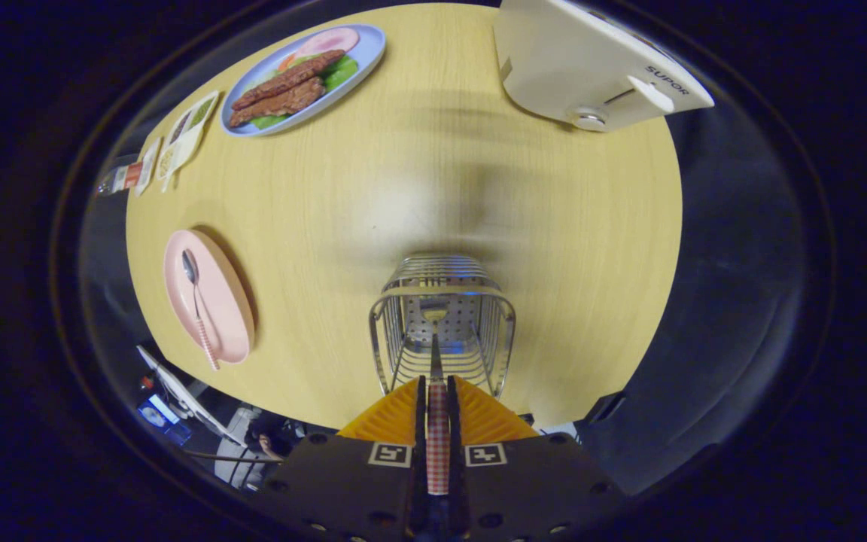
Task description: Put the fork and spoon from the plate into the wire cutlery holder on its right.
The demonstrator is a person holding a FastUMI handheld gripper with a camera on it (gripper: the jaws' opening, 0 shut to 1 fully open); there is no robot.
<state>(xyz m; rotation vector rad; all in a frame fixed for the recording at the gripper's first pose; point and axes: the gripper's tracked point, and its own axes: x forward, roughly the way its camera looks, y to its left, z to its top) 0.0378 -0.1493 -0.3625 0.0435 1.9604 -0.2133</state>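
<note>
round wooden worktop (pixel 418 173), pale grain. white appliance (pixel 591 64) at its far right edge. blue plate (pixel 305 79) of food at far left, small packets (pixel 185 135) beside it. pink plate (pixel 211 297) near the left edge, well left of the wire cutlery holder (pixel 442 331); the spoon (pixel 199 305) lies on it, checked handle sticking out past the near rim. gripper (pixel 438 399) just above the holder, fingers (pixel 396 414) clenched on the checked handle of the fork (pixel 437 376), its head down inside the holder above the perforated floor.
</note>
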